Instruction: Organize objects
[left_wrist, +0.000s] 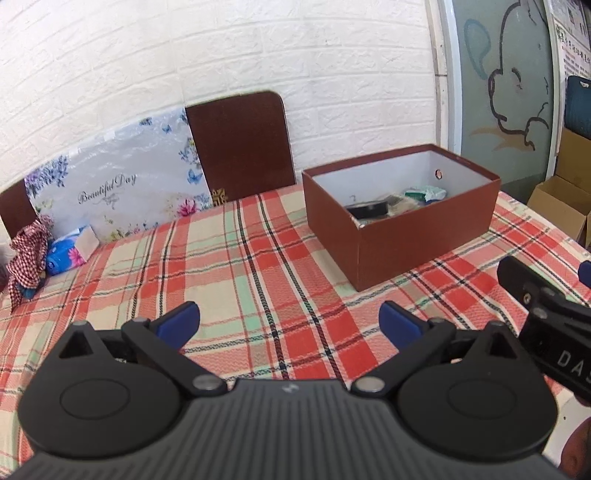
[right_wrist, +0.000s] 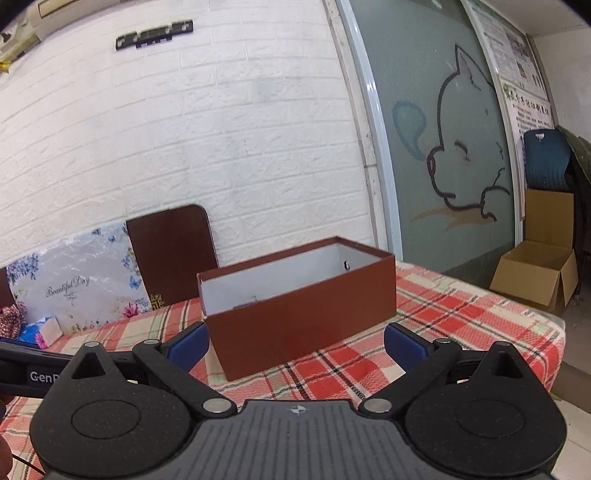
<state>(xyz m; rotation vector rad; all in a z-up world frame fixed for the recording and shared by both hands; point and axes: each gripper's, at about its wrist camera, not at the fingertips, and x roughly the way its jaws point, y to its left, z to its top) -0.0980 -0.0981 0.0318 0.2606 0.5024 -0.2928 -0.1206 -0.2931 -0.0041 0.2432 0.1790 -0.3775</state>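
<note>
A brown open box (left_wrist: 402, 236) with a white inside stands on the plaid tablecloth (left_wrist: 236, 266), at the right in the left wrist view. Inside it lie a black item (left_wrist: 367, 209), a grey-brown item and a green-white packet (left_wrist: 424, 192). The box (right_wrist: 299, 321) also shows just ahead in the right wrist view, its contents mostly hidden. My left gripper (left_wrist: 288, 325) is open and empty above the cloth, left of the box. My right gripper (right_wrist: 295, 347) is open and empty, close to the box's near wall.
A blue tissue pack (left_wrist: 68, 253) and a red checked cloth (left_wrist: 29, 254) lie at the far left. A floral board (left_wrist: 118, 184) and a brown panel (left_wrist: 240, 147) lean on the white brick wall. Cardboard boxes (right_wrist: 535, 273) stand on the floor at right.
</note>
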